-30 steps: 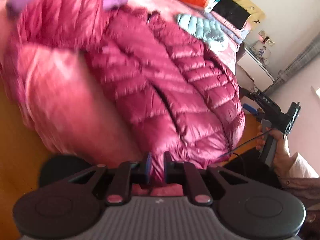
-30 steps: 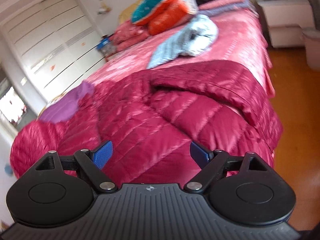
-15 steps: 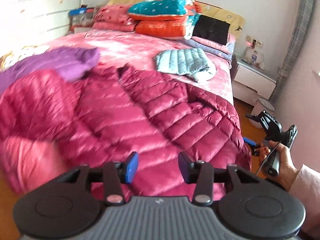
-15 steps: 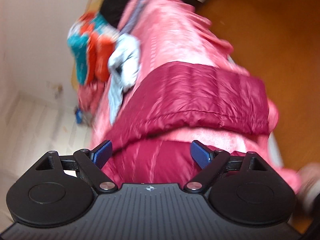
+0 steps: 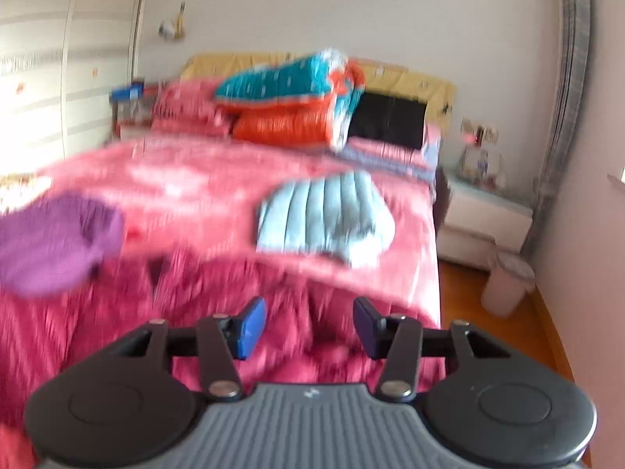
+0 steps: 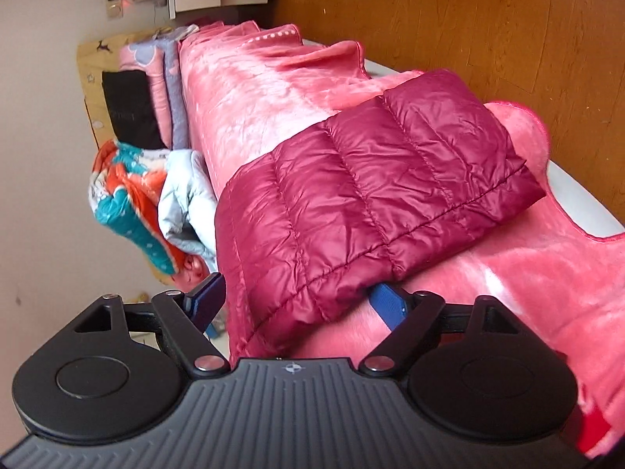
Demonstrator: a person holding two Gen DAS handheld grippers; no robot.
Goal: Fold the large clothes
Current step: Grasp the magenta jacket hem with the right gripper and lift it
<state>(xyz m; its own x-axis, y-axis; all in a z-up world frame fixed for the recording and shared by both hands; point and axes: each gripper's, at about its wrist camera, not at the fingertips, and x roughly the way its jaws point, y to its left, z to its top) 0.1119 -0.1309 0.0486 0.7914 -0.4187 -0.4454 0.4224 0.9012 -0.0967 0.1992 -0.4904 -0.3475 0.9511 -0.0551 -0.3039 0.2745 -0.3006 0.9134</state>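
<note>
A large magenta quilted down jacket [image 6: 363, 195] lies on the pink bedspread [image 6: 273, 90]. In the right wrist view the camera is rolled sideways and the jacket's hem edge sits between the fingers of my right gripper [image 6: 300, 301], which is open with jaws wide on either side of the fabric. In the left wrist view the jacket [image 5: 164, 312] is blurred at the near end of the bed, just beyond my left gripper [image 5: 308, 324], which is open and holds nothing.
A folded light-blue down jacket [image 5: 324, 219] and a purple garment [image 5: 54, 242] lie on the bed. Stacked pillows and quilts [image 5: 297, 105] sit at the headboard. A white nightstand [image 5: 484, 219] and bin [image 5: 508, 281] stand right, over wood floor [image 6: 488, 19].
My left gripper let go of the jacket, opened wide and lifted to look up the bed. My right gripper rolled sideways and moved in around the jacket's hem.
</note>
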